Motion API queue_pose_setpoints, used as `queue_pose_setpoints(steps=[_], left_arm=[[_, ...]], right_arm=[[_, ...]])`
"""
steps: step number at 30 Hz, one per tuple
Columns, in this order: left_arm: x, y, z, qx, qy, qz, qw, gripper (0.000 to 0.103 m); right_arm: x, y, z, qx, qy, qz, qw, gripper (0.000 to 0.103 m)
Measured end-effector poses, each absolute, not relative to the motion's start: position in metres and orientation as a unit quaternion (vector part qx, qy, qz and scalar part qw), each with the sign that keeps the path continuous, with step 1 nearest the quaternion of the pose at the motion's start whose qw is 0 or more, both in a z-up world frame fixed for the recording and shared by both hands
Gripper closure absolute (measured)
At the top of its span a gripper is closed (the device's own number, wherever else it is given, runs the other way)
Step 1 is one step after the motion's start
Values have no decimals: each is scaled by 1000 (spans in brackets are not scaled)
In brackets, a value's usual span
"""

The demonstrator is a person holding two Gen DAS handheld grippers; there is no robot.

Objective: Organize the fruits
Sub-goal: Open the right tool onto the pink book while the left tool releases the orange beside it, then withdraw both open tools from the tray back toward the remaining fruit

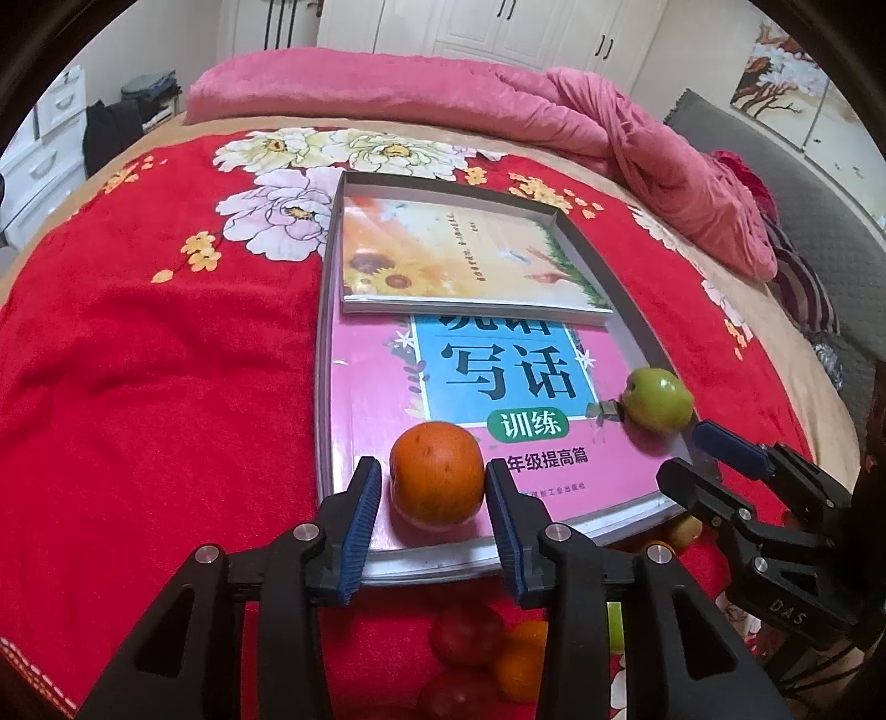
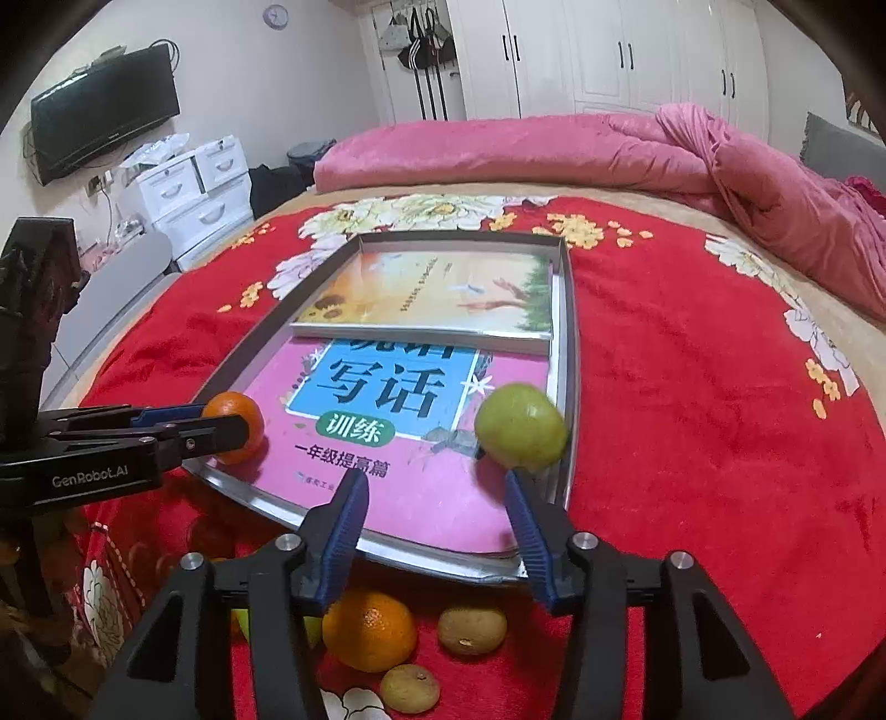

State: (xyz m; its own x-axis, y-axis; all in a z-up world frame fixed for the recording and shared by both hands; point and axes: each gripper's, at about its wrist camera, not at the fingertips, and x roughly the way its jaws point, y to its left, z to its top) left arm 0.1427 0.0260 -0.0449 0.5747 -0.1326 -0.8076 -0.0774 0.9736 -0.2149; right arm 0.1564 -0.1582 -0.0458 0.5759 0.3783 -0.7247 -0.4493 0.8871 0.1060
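This is a bedroom in a home. A wide bed (image 2: 692, 443) fills the foreground, spread with a red floral blanket (image 1: 138, 343), and a crumpled pink quilt (image 2: 554, 149) lies along its far side at twelve o'clock. White wardrobe doors (image 2: 609, 55) line the back wall. At ten o'clock a dark television (image 2: 105, 111) hangs above white drawer units (image 2: 194, 194); what look like clothes or bags (image 2: 421, 33) hang near eleven o'clock.
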Motion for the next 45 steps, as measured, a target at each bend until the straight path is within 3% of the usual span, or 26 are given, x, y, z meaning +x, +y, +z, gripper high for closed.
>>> queue_pose_setpoints(steps=[5, 18, 21, 34, 45], left_arm=[[142, 27, -42, -112, 456, -14, 883, 54], [138, 31, -35, -119, 443, -16, 888, 53], [136, 31, -33, -121, 438, -17, 891, 43], [129, 36, -18, -133, 416, -18, 899, 27], [122, 49, -5, -142, 401, -6, 905, 25]], right_arm=[[153, -159, -42, -44, 389, 235, 890, 45], [149, -165, -36, -37, 378, 234, 895, 40], [149, -166, -34, -36, 375, 234, 896, 38], [146, -169, -27, -33, 360, 233, 903, 30], [147, -179, -19, -20, 347, 219, 912, 22]])
